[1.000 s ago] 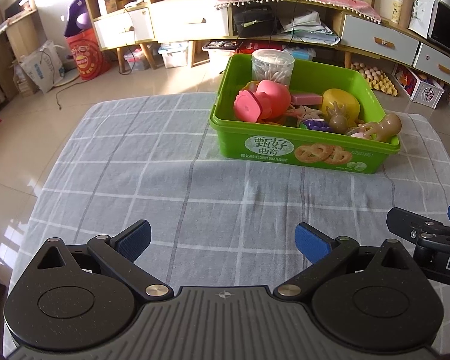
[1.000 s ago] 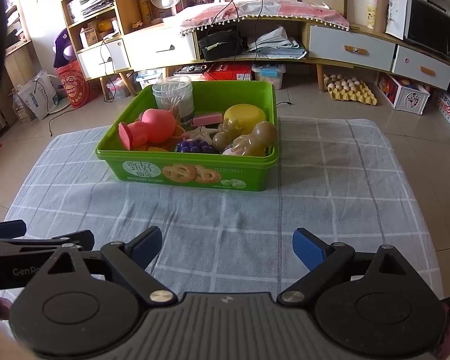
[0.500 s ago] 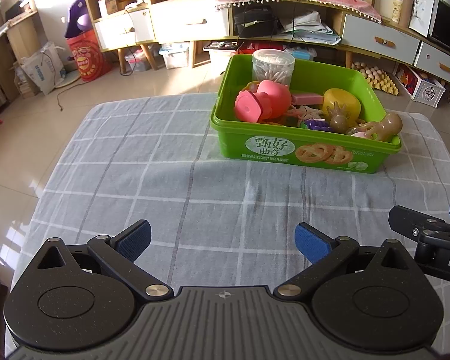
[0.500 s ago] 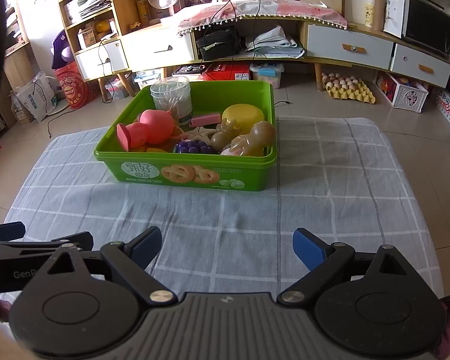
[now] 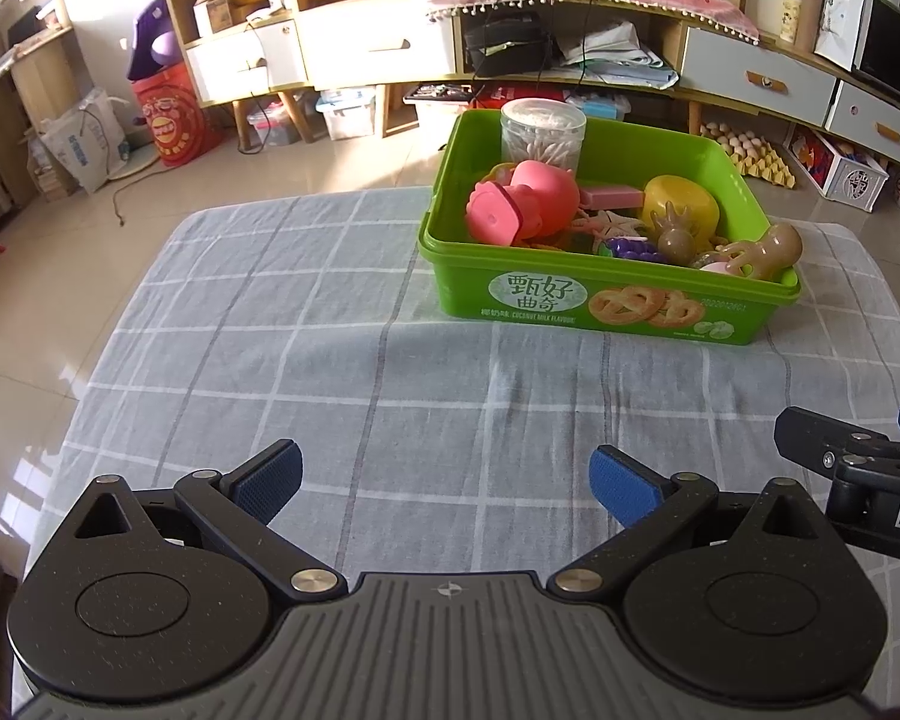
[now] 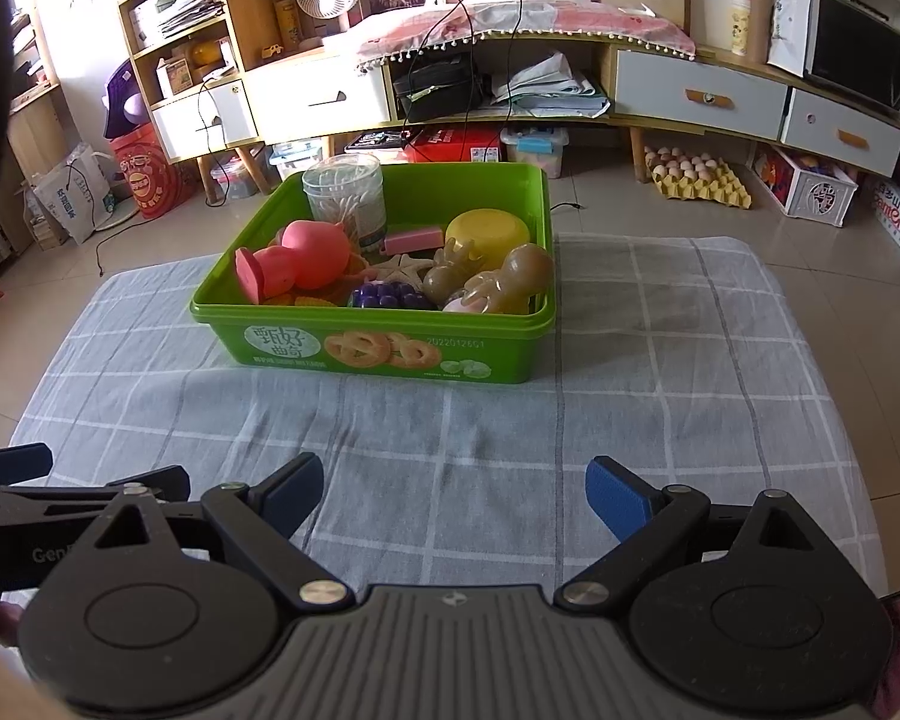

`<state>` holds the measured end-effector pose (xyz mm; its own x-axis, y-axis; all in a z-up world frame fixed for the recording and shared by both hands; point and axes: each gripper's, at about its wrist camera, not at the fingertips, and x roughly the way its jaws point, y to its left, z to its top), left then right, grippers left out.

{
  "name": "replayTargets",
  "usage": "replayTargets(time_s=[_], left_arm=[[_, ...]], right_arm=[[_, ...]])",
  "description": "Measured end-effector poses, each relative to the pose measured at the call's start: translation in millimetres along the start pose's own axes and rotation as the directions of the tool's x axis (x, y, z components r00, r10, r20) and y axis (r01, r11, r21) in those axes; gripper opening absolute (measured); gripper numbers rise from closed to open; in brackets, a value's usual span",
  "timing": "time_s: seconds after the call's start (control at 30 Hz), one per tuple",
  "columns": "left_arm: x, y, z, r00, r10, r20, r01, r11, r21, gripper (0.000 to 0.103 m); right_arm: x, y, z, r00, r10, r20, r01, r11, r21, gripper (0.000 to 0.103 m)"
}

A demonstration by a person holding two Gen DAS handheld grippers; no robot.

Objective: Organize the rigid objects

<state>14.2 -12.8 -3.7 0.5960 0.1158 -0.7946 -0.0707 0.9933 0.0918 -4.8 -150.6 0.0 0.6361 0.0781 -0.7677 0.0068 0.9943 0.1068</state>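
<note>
A green plastic box (image 5: 606,312) (image 6: 378,354) stands on the grey checked cloth, full of toys: a pink toy (image 5: 522,204) (image 6: 306,258), a clear jar of cotton swabs (image 5: 543,135) (image 6: 345,198), a yellow bowl (image 5: 681,207) (image 6: 486,234), purple grapes (image 6: 390,295), a tan octopus toy (image 5: 768,249) (image 6: 510,279). My left gripper (image 5: 444,480) is open and empty, near the cloth's front edge. My right gripper (image 6: 453,489) is open and empty, also well short of the box.
The table with the grey checked cloth (image 5: 306,324) (image 6: 660,348) stands on a tiled floor. Shelves, drawers and bags line the far wall. The right gripper's finger (image 5: 834,450) shows at the left wrist view's right edge.
Both grippers have stayed open and almost still. The views shift only slightly.
</note>
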Motion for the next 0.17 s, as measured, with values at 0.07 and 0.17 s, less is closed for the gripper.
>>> replayTargets(time_s=[0.07, 0.17], left_arm=[[-0.1, -0.6, -0.4, 1.0, -0.003, 0.001, 0.003, 1.0, 0.003, 0.098], [0.1, -2.0, -1.7, 1.0, -0.02, -0.001, 0.02, 1.0, 0.01, 0.098]], right_arm=[[-0.2, -0.2, 0.1, 1.0, 0.001, 0.0, -0.001, 1.0, 0.0, 0.072], [-0.3, 0.4, 0.3, 1.0, 0.001, 0.002, -0.001, 1.0, 0.0, 0.072]])
